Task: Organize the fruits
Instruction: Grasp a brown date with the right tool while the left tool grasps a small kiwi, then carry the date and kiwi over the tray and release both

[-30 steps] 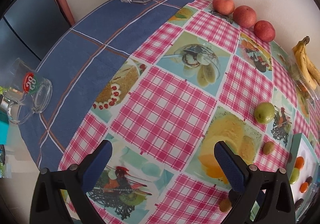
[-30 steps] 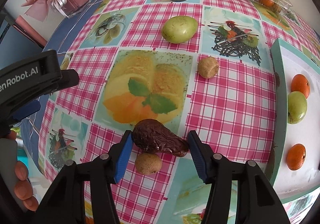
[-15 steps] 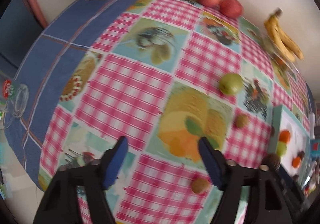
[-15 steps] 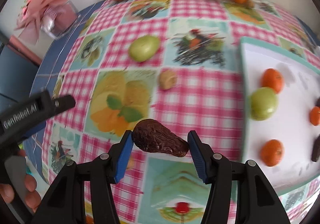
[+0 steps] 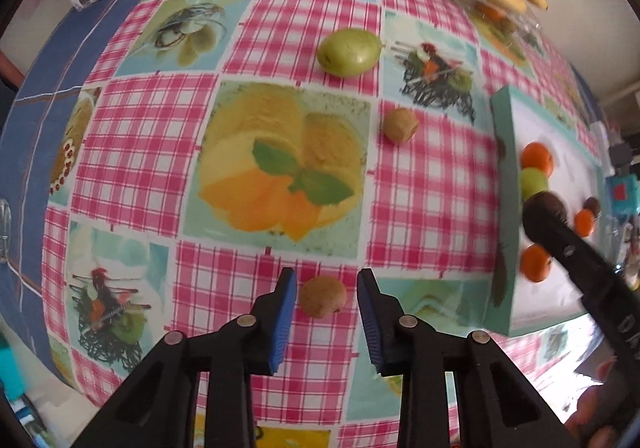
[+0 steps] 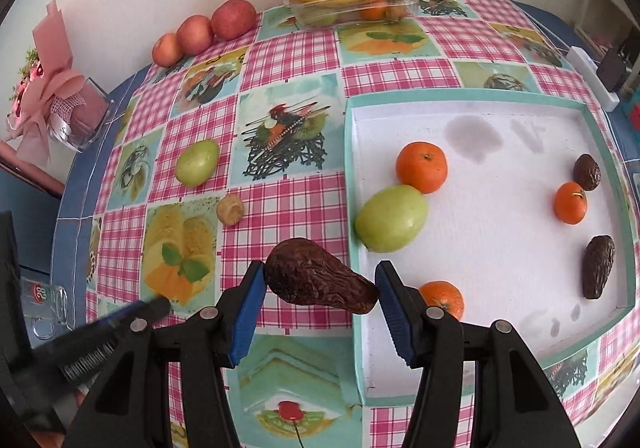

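The right gripper [image 6: 320,284] has its fingers clamped on a wrinkled dark-brown avocado [image 6: 318,282] just left of the teal-rimmed white tray [image 6: 349,168], seemingly mid-carry, while the left gripper [image 5: 326,294], fingers apart, straddles a small brown kiwi [image 5: 323,296] on the table, probably needing only to close.

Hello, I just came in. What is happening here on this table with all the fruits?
A person is sorting fruit into a shallow white tray with a teal rim, with tongs in each hand. The right tongs grip a wrinkled dark brown avocado at the tray's near left edge. The left tongs are open around a small brown kiwi on the checked tablecloth, not closed on it. In the tray lie three oranges, a green fruit and two dark fruits. Another green fruit and a second kiwi wait on the cloth.
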Tool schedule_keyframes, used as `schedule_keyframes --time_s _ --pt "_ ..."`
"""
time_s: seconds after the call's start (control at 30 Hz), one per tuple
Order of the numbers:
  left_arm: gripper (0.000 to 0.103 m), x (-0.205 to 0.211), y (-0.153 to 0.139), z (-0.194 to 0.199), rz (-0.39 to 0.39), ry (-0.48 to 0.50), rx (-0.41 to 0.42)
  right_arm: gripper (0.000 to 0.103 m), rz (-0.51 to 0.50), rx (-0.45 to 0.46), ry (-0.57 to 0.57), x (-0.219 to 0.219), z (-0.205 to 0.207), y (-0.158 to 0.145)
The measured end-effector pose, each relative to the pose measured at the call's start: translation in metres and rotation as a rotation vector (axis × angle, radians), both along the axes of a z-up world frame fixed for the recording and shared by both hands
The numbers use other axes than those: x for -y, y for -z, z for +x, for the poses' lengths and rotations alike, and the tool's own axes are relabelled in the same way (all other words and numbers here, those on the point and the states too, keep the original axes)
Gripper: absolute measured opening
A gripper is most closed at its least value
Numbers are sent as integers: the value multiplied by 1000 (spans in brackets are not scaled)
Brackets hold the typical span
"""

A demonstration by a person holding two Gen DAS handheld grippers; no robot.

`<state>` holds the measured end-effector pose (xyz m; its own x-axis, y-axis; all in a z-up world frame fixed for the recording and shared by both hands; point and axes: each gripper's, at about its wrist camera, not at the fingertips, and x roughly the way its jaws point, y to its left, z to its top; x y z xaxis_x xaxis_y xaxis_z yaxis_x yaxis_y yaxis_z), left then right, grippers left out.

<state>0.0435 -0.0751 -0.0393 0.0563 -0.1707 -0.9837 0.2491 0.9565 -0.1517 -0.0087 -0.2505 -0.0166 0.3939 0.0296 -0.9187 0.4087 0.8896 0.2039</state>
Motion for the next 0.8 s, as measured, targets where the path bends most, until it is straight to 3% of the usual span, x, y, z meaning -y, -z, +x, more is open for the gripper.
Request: schedule_keyframes --time_s 0.4,0.8 --pt "27 0 7 -14 14 25 -25 58 -4 14 0 -2 -3 -5" --pt "27 14 -22 -6 -38 39 77 58 8 24 13 1 -4 -5"
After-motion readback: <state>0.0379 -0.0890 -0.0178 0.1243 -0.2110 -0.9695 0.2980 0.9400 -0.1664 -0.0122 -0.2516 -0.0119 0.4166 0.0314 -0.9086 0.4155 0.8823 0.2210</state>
